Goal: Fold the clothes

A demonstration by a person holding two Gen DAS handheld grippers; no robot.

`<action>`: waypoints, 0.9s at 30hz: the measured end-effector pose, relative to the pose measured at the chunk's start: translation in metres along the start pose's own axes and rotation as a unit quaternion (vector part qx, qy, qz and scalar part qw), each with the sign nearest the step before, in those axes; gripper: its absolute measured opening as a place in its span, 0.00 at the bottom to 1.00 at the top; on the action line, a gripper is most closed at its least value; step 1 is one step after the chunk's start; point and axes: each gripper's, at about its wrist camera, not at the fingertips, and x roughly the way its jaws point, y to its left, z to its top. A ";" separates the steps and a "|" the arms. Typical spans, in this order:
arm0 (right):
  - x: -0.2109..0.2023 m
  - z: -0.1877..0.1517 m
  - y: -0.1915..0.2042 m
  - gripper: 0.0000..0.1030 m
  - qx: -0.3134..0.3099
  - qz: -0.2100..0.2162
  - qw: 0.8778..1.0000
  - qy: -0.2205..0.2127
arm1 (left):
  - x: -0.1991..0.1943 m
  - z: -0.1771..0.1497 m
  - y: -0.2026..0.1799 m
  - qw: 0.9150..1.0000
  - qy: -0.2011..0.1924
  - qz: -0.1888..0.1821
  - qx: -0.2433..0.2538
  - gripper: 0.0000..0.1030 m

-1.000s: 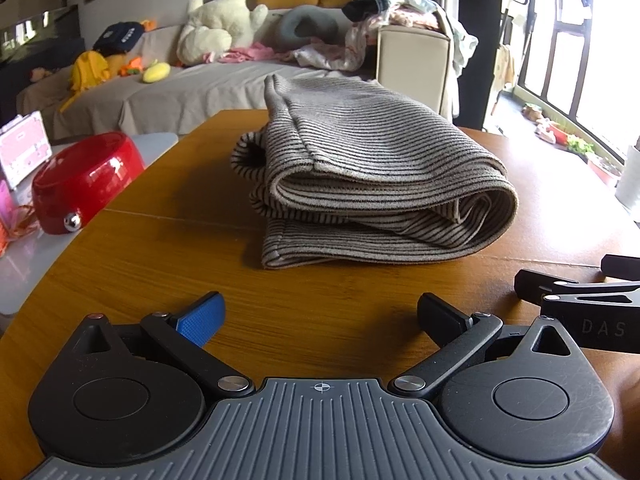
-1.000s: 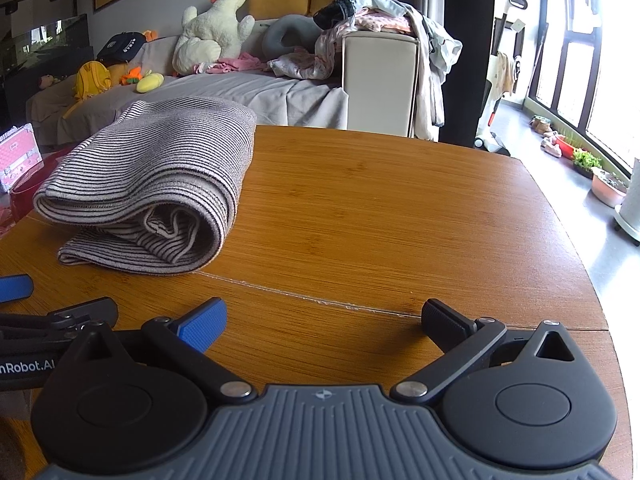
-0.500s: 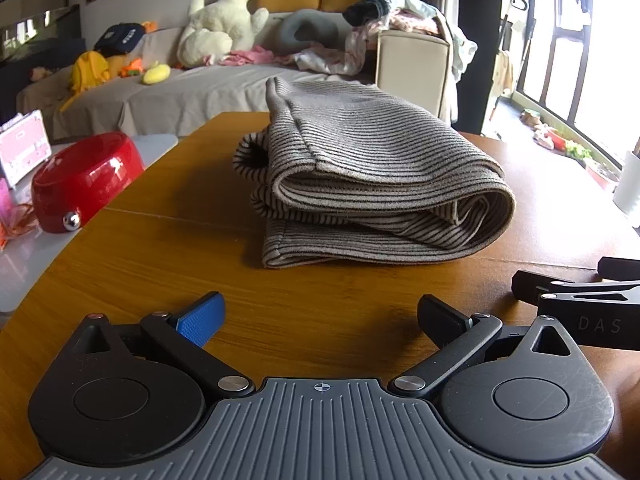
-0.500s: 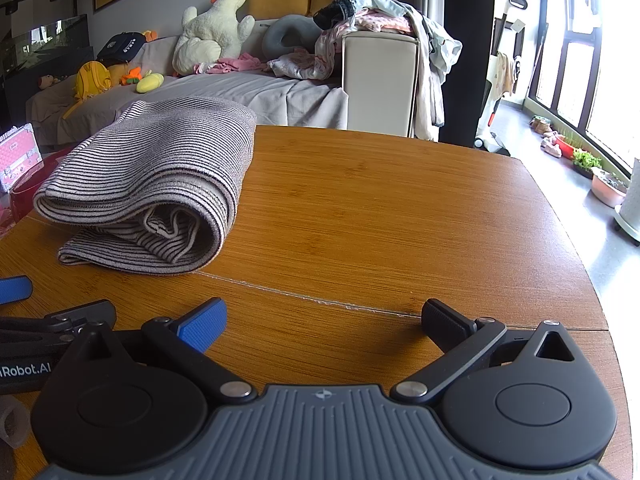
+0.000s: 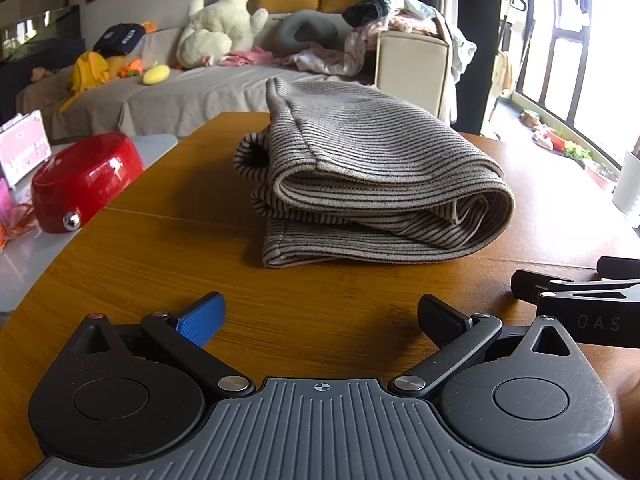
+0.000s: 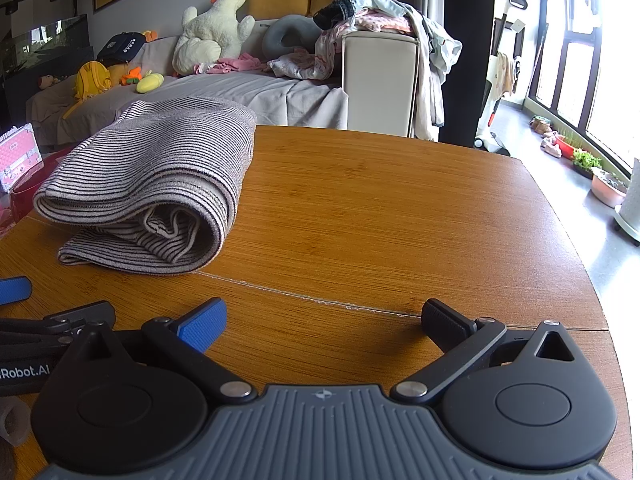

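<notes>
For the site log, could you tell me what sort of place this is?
Most likely a home living room: a sofa with a plush duck, laundry piled nearby, and a wooden table bearing a folded striped garment.

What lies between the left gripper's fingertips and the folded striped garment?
Only bare wooden table separates the left gripper from the folded striped garment, seen in the left wrist view.
</notes>
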 end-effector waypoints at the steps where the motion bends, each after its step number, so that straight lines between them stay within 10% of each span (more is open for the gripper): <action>1: 0.000 0.000 0.000 1.00 0.000 0.000 1.000 0.000 | 0.000 0.000 0.000 1.000 0.000 0.001 0.000 1.00; 27: 0.000 -0.001 0.001 1.00 0.000 -0.001 1.000 0.000 | -0.001 -0.001 0.005 1.000 0.000 -0.005 -0.004 1.00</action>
